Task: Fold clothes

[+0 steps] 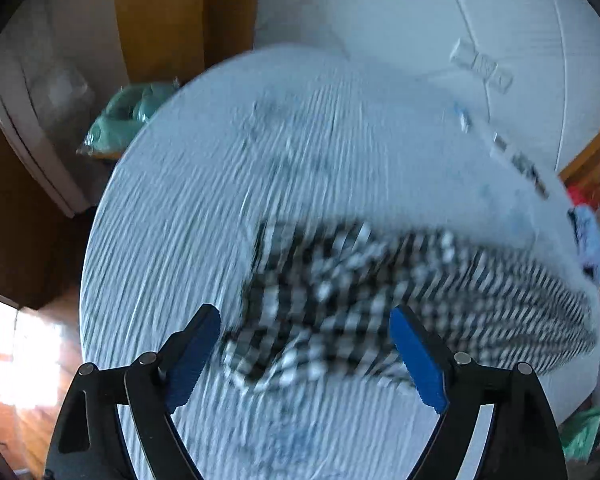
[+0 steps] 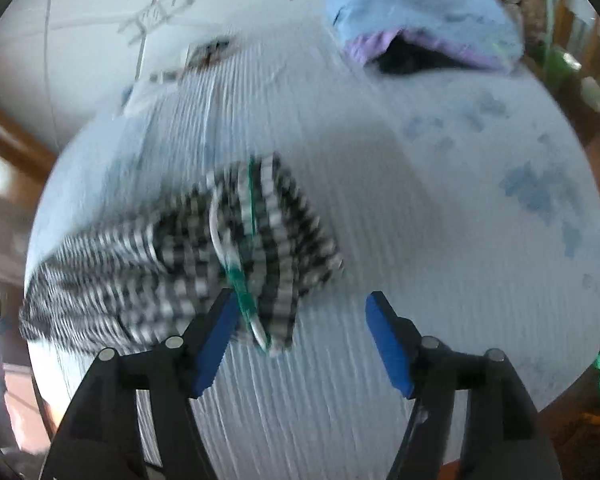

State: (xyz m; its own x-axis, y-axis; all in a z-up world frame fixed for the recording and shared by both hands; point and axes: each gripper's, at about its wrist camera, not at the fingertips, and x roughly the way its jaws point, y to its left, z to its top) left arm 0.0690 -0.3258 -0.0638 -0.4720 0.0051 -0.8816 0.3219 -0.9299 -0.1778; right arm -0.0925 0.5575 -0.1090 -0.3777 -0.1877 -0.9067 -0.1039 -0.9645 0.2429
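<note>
In the left wrist view, my left gripper [image 1: 304, 354] stands wide with nothing held; the checked cloth [image 1: 380, 300] lies on the white surface [image 1: 172, 220], lower centre. In the right wrist view, my right gripper [image 2: 298, 344] stands apart, empty; the cloth [image 2: 188, 264] lies centre left, and folded clothes [image 2: 420, 12] sit at the top.

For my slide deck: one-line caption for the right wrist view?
Open right gripper above a bunched black-and-white checked garment on the pale ribbed bedcover.

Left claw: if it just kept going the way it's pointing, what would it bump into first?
Probably the checked garment, lying rumpled on the ribbed white surface just ahead of the open left claw. The picture is blurred, so depth is uncertain.
</note>
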